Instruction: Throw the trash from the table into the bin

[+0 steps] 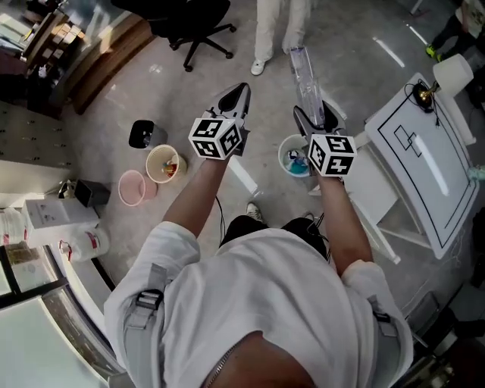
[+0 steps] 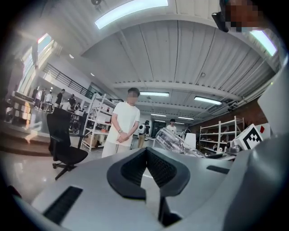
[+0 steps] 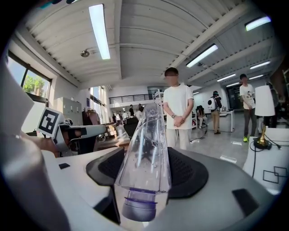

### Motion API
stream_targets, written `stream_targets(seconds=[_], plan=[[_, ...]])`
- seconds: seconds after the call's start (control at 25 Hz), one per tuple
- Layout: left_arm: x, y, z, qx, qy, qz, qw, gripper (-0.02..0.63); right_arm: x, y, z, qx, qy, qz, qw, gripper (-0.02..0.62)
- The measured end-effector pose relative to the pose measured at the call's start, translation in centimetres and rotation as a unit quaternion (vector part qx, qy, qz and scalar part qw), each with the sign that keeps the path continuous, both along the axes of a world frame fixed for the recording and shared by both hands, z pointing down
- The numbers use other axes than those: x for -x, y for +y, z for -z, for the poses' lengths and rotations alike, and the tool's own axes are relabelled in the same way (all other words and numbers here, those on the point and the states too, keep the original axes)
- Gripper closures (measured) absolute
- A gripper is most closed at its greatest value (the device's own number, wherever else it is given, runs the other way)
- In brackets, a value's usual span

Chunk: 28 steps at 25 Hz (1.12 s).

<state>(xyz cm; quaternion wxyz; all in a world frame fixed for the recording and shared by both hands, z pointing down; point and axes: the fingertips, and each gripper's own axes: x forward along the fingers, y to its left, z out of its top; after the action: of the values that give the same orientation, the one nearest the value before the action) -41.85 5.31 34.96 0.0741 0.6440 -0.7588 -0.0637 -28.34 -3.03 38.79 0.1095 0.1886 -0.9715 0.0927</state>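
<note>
A clear plastic bottle [image 1: 307, 83] with a purple cap is clamped between the pads of my right gripper [image 1: 312, 121], its body sticking out ahead of the jaws. In the right gripper view the bottle [image 3: 146, 149] fills the gap of the right gripper [image 3: 144, 180], cap toward the camera. Below that hand on the floor stands a pale round bin [image 1: 282, 151] with something blue inside. My left gripper [image 1: 239, 92] hangs beside it to the left, shut and empty; its jaws [image 2: 146, 155] meet with nothing between them. The bottle [image 2: 176, 143] also shows at the right in the left gripper view.
On the floor to the left stand a yellowish bin [image 1: 151, 168], a pink bin [image 1: 132, 187] and a black bin [image 1: 145, 134]. A white table [image 1: 424, 151] with a lamp [image 1: 453, 72] is at the right. A person [image 1: 280, 30] stands ahead, near an office chair [image 1: 193, 23].
</note>
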Motion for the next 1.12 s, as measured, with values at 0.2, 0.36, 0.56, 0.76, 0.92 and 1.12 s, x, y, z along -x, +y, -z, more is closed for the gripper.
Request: stream_targets(seconds=[0.2, 0.36, 0.56, 0.76, 0.92, 1.12], plan=[[1.5, -1.4, -2.3, 0.011, 0.016, -0.034, 0.9992, 0.595, 0.2, -0.7, -2.8, 0.015, 0.023, -0.044, 0.999, 0.293], [1.2, -2.5, -4.4, 0.026, 0.022, -0.053, 0.998, 0.595, -0.5, -1.5, -5.6, 0.032, 0.044, -0.069, 0.996, 0.293], [1.1, -4.3, -7.3, 0.05, 0.022, -0.063, 0.9965, 0.595, -1.3, -3.2, -9.3, 0.056, 0.068, -0.09, 0.992, 0.293], [1.0, -6.2, -11.9, 0.085, 0.028, -0.065, 0.9939, 0.595, -2.6, -4.9, -14.8, 0.087, 0.099, -0.106, 0.986, 0.293], [0.3, -7.4, -17.0, 0.121, 0.042, -0.065, 0.9896, 0.595, -4.2, -5.9, -20.9, 0.126, 0.127, -0.12, 0.977, 0.293], [-0.5, -8.5, -24.3, 0.157, 0.061, -0.069, 0.9834, 0.595, -5.2, -6.0, -29.9, 0.176, 0.166, -0.131, 0.961, 0.293]])
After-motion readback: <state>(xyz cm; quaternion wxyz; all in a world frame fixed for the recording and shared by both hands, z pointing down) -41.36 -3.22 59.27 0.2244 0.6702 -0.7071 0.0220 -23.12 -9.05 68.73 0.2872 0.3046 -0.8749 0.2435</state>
